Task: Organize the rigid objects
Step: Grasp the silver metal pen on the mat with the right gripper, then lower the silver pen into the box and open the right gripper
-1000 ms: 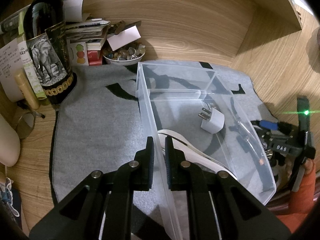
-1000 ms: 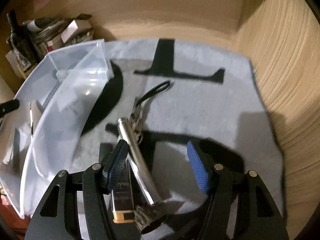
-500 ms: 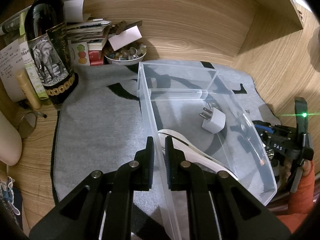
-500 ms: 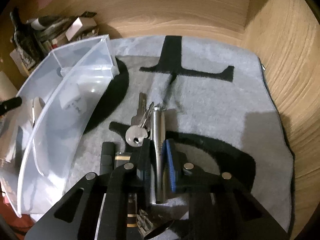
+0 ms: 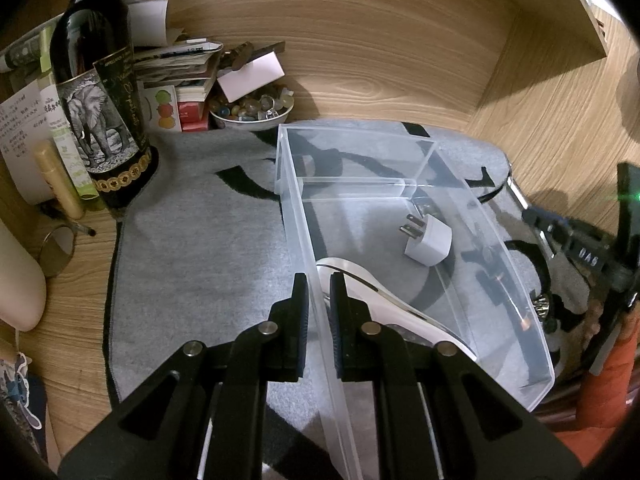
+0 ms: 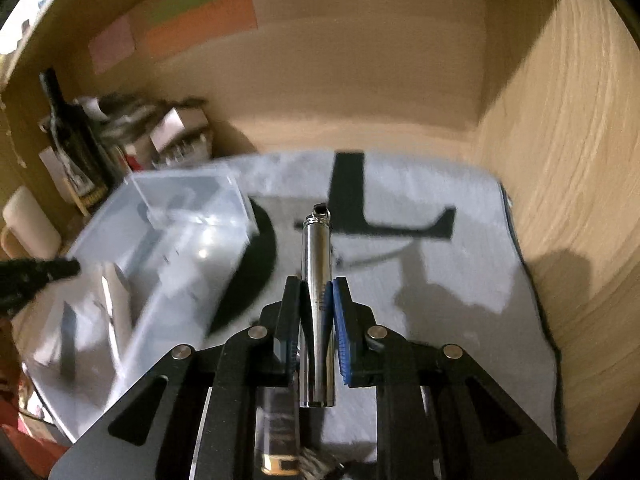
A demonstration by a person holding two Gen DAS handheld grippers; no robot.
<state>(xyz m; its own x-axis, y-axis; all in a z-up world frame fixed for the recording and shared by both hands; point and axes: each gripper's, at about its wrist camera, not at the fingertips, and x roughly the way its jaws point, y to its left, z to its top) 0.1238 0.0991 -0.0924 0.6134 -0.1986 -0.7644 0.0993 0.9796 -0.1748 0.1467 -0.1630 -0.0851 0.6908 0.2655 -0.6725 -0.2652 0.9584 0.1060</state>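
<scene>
At the left of the scene the left gripper (image 5: 318, 292) has not shifted over the last second: its fingers (image 5: 299, 312) stay clamped on the near left wall of the clear plastic bin (image 5: 304, 216), one inside and one outside, steadying it on the grey mat (image 5: 192, 248) that covers the bench. The bin lies across the middle of the mat, its far end toward the back edge. Inside it sit a white charger plug (image 5: 430, 242) in the long middle compartment and a white curved object (image 5: 384, 292) nearer the front; the small compartment at the far end looks empty.

The change is on the right. A second ago the right gripper (image 6: 316, 308) stood with its fingers apart over a metal cylinder (image 6: 318, 280) lying on the mat by the bin's right side, with keys on its ring. Now those fingers (image 6: 340, 320) are clamped on the cylinder, which has come up off the mat and points away from the camera. The keys are not clearly visible now; blur hides much of this view. A dark item with a gold band (image 6: 278, 444) lies below the gripper at the mat's near edge.

So the pick looks done; carrying the cylinder left over the bin's rim and releasing it likely comes next, with the dark item still to sort.
</scene>
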